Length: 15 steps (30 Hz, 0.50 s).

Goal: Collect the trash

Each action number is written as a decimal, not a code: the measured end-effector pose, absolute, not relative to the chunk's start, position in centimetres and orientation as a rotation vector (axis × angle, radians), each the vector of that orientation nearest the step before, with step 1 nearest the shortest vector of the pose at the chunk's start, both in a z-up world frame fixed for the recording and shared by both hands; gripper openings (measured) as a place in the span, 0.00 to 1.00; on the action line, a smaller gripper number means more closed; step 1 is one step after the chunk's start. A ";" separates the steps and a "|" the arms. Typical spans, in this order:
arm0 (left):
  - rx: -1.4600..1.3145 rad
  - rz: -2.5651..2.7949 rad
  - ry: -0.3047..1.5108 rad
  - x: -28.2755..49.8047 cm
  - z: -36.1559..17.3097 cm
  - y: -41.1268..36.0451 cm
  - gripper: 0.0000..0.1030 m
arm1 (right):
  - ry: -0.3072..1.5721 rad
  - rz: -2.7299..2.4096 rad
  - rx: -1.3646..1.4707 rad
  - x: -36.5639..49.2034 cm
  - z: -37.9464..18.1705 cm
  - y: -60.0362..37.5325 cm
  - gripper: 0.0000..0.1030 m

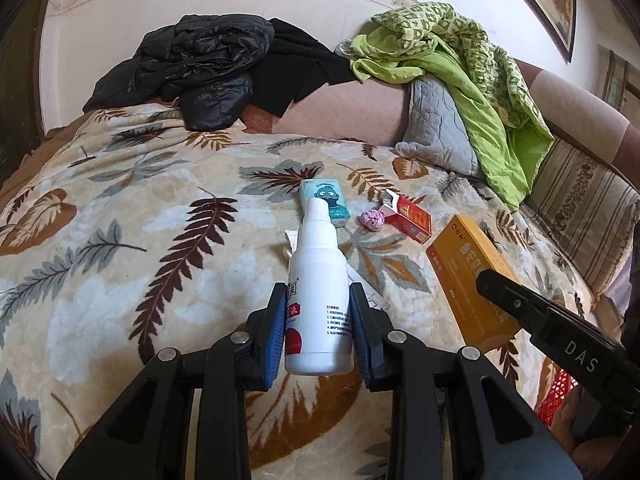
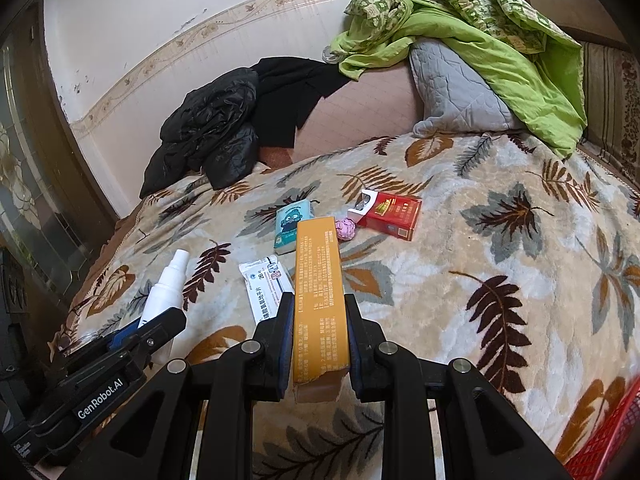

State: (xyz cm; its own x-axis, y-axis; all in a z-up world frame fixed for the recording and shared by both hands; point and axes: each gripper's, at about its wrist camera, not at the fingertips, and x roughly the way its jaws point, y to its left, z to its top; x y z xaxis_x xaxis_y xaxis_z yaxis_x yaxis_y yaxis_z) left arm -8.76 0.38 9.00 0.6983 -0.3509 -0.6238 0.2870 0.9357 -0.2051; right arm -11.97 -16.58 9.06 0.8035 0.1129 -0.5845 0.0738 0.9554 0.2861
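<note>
White spray bottle (image 1: 318,300) sits clamped btwn the blue pads of the left hand-held gripper (image 1: 319,300), nozzle pointing away, held above the bed (image 1: 120,240) w/ its leaf-print blanket. Right hand-held gripper (image 2: 319,320) is closed on a long orange box (image 2: 319,300), gripped on both long sides, torn near end toward the camera.

Other bits on the blanket, all near the middle:
- teal tissue pack (image 2: 293,226) w/ a cartoon face, just left of the box's far end in the right wrist view
- pink crumpled wad (image 2: 345,228), just beside the open flap of a red cigarette pack (image 2: 390,212)
- white pill packet (image 2: 266,292) lying flat, btwn the bottle and the box in the right wrist view

Back of the bed: black jacket (image 1: 192,68) heaped at left, green quilt (image 1: 460,52) draped over a grey pillow (image 1: 436,124) at right. Red basket (image 2: 604,440) shows at the lower right corner of the right wrist view, touching the bed edge or just beside it, can't tell which.
</note>
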 end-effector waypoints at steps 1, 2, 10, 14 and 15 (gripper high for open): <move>-0.092 -0.356 0.714 -8.8 9.0 0.3 0.28 | 0.640 0.021 0.305 -12.0 9.1 -16.6 0.24; -0.091 -0.354 0.713 -8.8 9.0 0.3 0.28 | 0.638 0.021 0.305 -12.0 9.1 -16.6 0.24; -0.096 -0.326 0.697 -9.4 9.1 0.9 0.28 | 0.626 0.016 0.298 -12.2 9.3 -16.4 0.24; -0.093 -0.317 0.688 -9.9 9.3 1.4 0.28 | 0.626 0.012 0.294 -12.4 9.2 -16.2 0.24; -0.096 -0.317 0.688 -9.9 9.4 1.6 0.28 | 0.626 0.013 0.291 -12.5 9.2 -16.1 0.24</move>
State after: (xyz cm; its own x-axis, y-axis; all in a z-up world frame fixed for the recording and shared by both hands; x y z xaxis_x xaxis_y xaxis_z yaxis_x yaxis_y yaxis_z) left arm -9.94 1.60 9.38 0.7270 -0.3180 -0.6086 0.2553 0.9479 -0.1903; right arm -12.50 -16.07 9.22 0.8119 0.0994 -0.5753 0.0756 0.9592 0.2724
